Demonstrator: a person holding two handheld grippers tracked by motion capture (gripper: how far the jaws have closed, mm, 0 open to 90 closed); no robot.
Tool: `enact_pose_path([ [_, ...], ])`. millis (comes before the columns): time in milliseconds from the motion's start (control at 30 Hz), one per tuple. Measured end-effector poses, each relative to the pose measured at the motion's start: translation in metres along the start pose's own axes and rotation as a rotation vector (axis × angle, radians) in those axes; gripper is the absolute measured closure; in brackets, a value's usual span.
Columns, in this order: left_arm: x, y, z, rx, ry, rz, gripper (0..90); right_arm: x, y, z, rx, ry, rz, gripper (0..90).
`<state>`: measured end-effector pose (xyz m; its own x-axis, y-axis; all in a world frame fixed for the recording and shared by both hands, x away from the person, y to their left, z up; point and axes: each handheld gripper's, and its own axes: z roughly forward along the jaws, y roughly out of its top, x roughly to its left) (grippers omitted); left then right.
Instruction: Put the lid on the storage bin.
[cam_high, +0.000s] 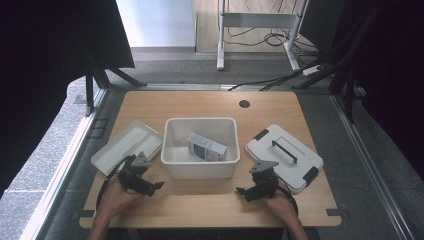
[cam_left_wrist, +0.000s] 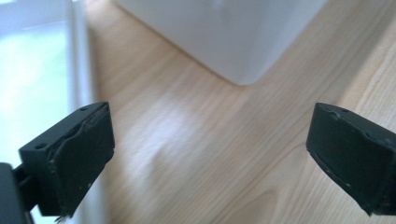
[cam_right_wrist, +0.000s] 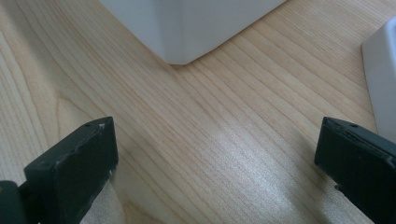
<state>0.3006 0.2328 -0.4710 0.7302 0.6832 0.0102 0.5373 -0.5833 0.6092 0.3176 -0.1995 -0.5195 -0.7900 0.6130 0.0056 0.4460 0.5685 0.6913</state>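
Two grippers, both idle, jaws wide apart on nothing, low over the near edge of the wooden worktop (cam_high: 210, 107).

At centre of worktop: white open bin (cam_high: 201, 170), largest item, upright, holding a small carton (cam_high: 206, 147) lying tilted on its floor. At 3 o'clock from bin: white lid with dark handle and clips (cam_high: 282, 157), flat, just beside but apart from the bin. At 9 o'clock: shallow white tray (cam_high: 127, 146), also flat, near the bin's corner.

Left gripper (cam_high: 150, 187) at 7 o'clock from bin, pointed at its near-left corner (cam_left_wrist: 243, 70); tray edge (cam_left_wrist: 77, 70) along the left of that gripper view. Right gripper (cam_high: 247, 192) at 5 o'clock, aimed at the near-right corner (cam_right_wrist: 180, 51), lid edge (cam_right_wrist: 380, 84) at its far right.

Likely step: approach to bin or lid. For the lid: best taken by the handle or opposite short edges, lifted level, lowered square onto the rim. For the bin: one wall per gripper, jaws straddling the rim, closing evenly to avoid tipping the carton.
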Motion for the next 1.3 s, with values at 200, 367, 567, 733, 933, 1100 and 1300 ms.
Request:
enact_pose_path([
  [200,0.031,0.009,-0.017,0.039,0.043,-0.014,6.4,0.0,0.0,0.0,-0.001,-0.001,0.001,0.0],
  [367,0.054,0.014,-0.02,0.081,0.066,-0.029,12.1,0.0,0.0,0.0,-0.001,-0.001,0.001,0.0],
  [567,0.091,0.021,-0.021,0.171,0.101,-0.048,22.4,0.0,0.0,0.0,0.0,0.0,0.001,0.0],
  [733,0.114,0.025,-0.014,0.238,0.104,-0.063,36.4,0.0,0.0,0.0,-0.001,0.0,0.0,0.0],
  [933,0.134,0.024,0.005,0.337,0.081,-0.102,55.8,0.0,0.0,0.0,0.0,0.0,0.001,0.0],
  [1100,0.138,0.02,0.019,0.394,0.06,-0.123,69.8,0.0,0.0,0.0,0.0,0.0,0.001,0.0],
  [1300,0.138,0.018,0.026,0.456,0.059,-0.111,86.3,0.0,0.0,0.0,-0.001,0.0,0.0,0.0],
])
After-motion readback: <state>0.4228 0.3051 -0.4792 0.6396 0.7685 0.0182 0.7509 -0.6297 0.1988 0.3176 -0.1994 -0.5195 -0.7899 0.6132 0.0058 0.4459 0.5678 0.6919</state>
